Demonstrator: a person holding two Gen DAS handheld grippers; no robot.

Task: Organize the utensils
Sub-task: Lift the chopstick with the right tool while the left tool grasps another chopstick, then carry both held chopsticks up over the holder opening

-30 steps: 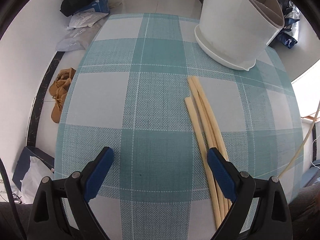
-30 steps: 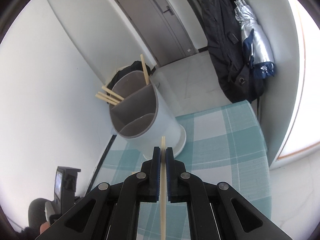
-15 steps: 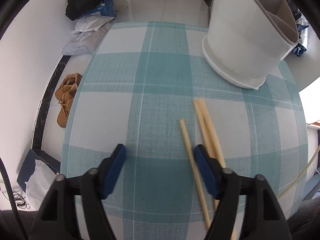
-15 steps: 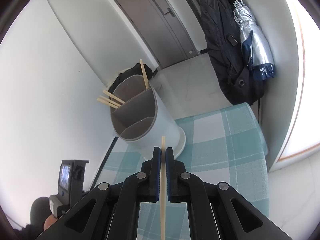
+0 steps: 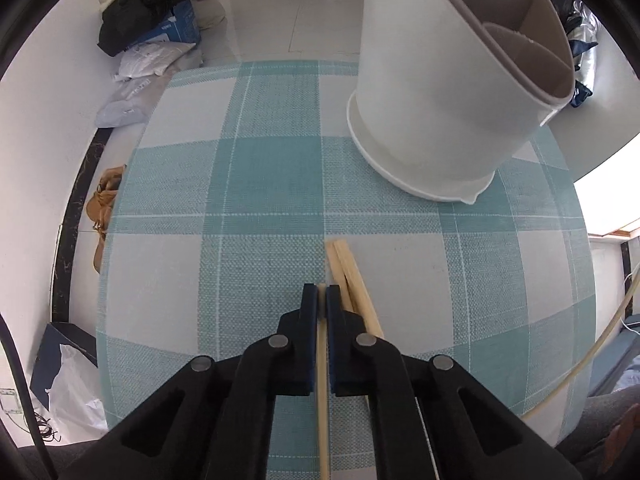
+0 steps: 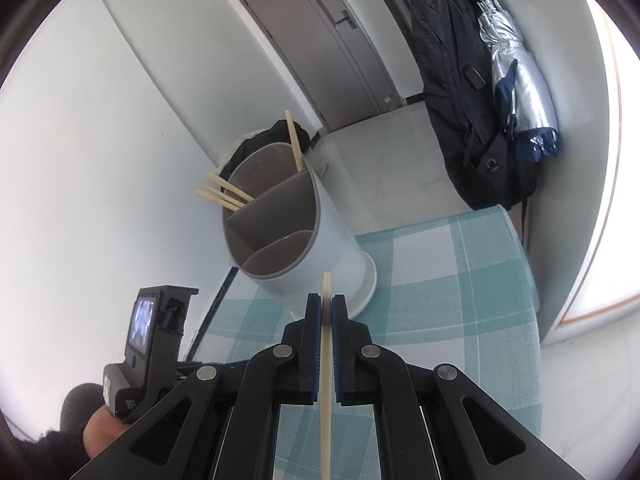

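Note:
My left gripper points steeply down at the checked tablecloth and is shut on one pale wooden chopstick, which runs back between the blue pads. Two more chopsticks lie on the cloth just to its right. Behind them stands the white utensil holder with grey compartments. In the right wrist view my right gripper is held above the table, shut on another chopstick. The holder ahead of it has several chopsticks in its far compartment.
The other gripper's body with a small screen, held by a hand, shows at lower left. Bags and clothes and brown shoes lie on the floor beyond the table. A dark coat and silver umbrella hang near the door.
My left gripper's jaws went from wide open to shut on the leftmost chopstick, and the gripper moved nearer the holder. The right gripper kept still with its chopstick.

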